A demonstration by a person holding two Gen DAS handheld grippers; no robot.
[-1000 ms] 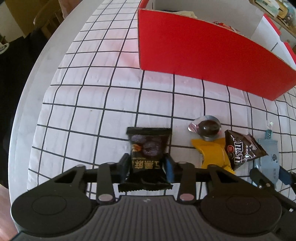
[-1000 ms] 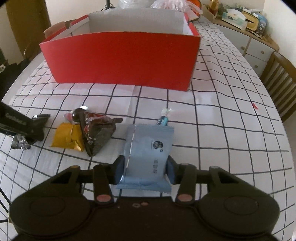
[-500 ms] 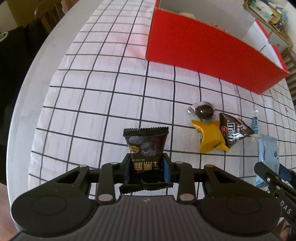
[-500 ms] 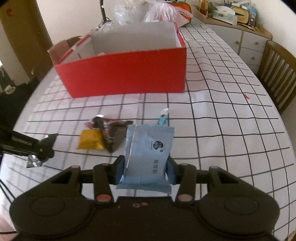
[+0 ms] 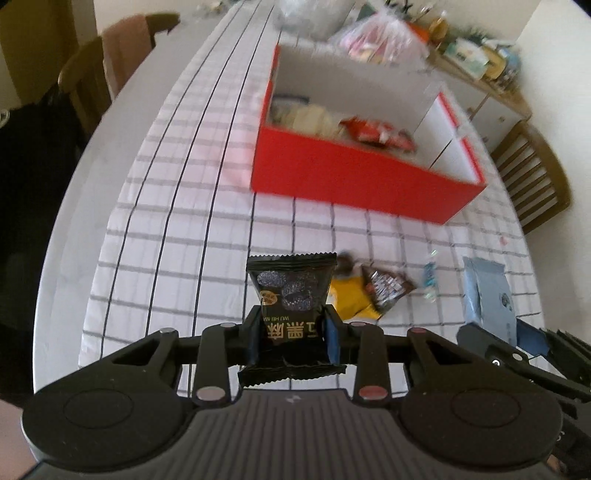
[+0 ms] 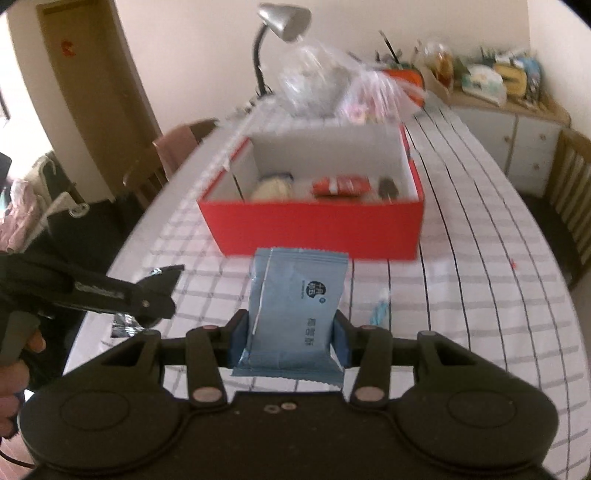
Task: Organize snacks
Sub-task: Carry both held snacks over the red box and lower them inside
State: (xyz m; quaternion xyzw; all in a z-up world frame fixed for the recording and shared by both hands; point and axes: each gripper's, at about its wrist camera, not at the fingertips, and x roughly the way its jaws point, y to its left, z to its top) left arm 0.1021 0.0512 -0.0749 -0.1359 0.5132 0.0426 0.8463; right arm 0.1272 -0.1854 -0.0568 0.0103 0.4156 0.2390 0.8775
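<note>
While both grippers hang above the desk with its checked cloth, each carries a snack. The left gripper has its fingers pinched on the lower half of a black packet, which stands upright between the blue pads with its crimped top edge up and its bottom edge poking out below. The right gripper has its fingers pinched on a pale blue packet, also upright, its printed face toward the camera.

On the cloth below lie the loose snacks: a yellow packet, touching a brown candy bag on its right, with a small dark sweet just behind them, partly hidden by the black packet. A small blue-and-white wrapped sweet lies apart to the right; from the right wrist it shows just beside the blue packet.

Farther along the desk stands a red box with white inner walls, open at the top. Inside it lie a pale round packet, a red packet and a dark item near the right wall; blur hides what it is. Behind the box sit clear plastic bags and a grey desk lamp. Wooden chairs stand beside the desk. From the right wrist view the left gripper appears at the left edge, with a person's hand on its grip.
</note>
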